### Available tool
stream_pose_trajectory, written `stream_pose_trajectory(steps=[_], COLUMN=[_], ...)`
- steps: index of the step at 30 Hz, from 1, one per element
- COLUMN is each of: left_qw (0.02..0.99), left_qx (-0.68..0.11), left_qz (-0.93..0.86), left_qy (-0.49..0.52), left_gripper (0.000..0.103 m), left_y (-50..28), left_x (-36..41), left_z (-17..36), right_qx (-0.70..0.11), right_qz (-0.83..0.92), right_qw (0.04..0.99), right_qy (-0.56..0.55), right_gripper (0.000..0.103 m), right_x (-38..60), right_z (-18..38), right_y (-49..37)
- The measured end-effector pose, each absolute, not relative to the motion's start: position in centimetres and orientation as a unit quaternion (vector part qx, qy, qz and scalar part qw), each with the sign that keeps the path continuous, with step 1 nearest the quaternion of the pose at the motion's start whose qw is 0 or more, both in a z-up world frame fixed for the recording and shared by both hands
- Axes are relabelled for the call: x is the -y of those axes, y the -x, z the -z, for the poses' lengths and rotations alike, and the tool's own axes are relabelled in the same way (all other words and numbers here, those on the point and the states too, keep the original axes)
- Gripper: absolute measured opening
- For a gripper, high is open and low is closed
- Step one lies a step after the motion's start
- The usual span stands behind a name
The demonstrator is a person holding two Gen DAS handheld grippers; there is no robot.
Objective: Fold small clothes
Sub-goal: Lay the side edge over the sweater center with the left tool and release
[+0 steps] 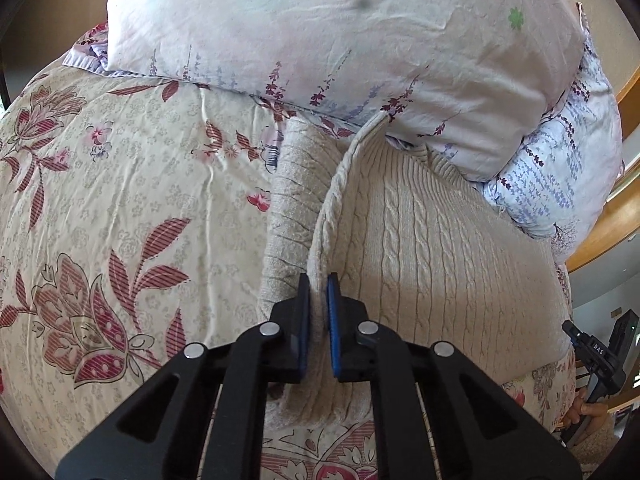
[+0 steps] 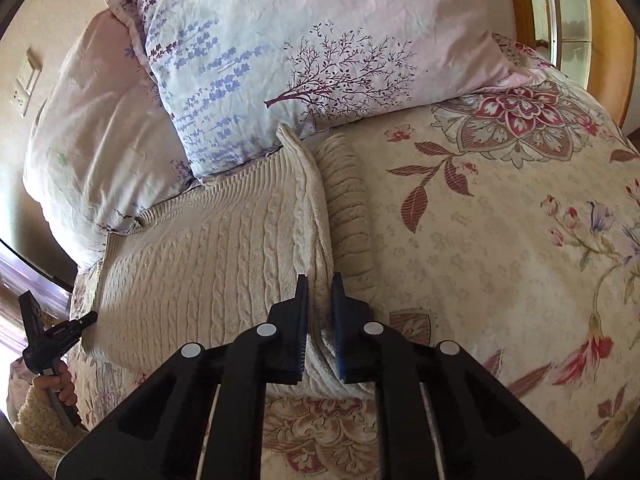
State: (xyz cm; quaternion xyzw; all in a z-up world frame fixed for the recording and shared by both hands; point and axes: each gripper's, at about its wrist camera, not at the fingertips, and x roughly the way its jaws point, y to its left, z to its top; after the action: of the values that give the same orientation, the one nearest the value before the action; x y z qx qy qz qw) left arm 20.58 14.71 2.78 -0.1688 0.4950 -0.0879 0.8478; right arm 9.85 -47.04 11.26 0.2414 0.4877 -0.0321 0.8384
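Note:
A cream cable-knit sweater (image 1: 432, 248) lies flat on the flowered bedspread (image 1: 120, 208), its far end against the pillows. My left gripper (image 1: 319, 284) is shut on the sweater's raised left edge, next to a ribbed sleeve (image 1: 294, 200) lying alongside. In the right wrist view the same sweater (image 2: 208, 256) fills the left centre. My right gripper (image 2: 320, 284) is shut on its raised right edge, beside the other ribbed sleeve (image 2: 348, 208). Each gripper shows at the far side of the other's view, the right one (image 1: 592, 352) and the left one (image 2: 52, 336).
Two pale flowered pillows (image 1: 320, 40) (image 2: 320, 52) lie at the bed's head, overlapping the sweater's far end. A wooden bed frame (image 1: 616, 216) curves along the right side. A wall with a switch plate (image 2: 26, 80) stands at the left.

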Motion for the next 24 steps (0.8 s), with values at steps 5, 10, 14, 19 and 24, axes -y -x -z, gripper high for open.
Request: stream_pose_trajectory(steps=[5,10,14,19,24], left_qw=[0.843,0.848,0.853,0.890,0.885], left_qx=[-0.502,-0.496,-0.484,-0.426,-0.443], left_qz=[0.085,0.081,0.075,0.076,0.115], left_qy=[0.172,0.167,0.180,0.145,0.085], left_gripper=[0.008,0.008,0.012,0.030,0.034], left_y=[-20.7,-20.3,-19.5,-17.8,-17.8], left_x=[-15.3,-14.8,-15.4,-14.3,-10.7], left_z=[-2.2,-2.0,-2.8,-5.8,-5.3], right_qx=[-0.507,-0.511,-0.518,-0.468,-0.490], right_qz=[0.061,0.079,0.086,0.061,-0.005], right_qw=[0.832,0.838,0.840,0.874,0.867], right_qy=[-0.217,-0.173,-0.140,-0.113,-0.092], right_gripper=[0.011,0.012,0.024,0.053,0.053], right_x=[46.6,45.5,44.9,42.7,39.8], right_z=[-10.2,-9.9,-10.5,-13.1,-12.1], right_y=[-9.6,-11.1,-11.4,-11.1,-13.1])
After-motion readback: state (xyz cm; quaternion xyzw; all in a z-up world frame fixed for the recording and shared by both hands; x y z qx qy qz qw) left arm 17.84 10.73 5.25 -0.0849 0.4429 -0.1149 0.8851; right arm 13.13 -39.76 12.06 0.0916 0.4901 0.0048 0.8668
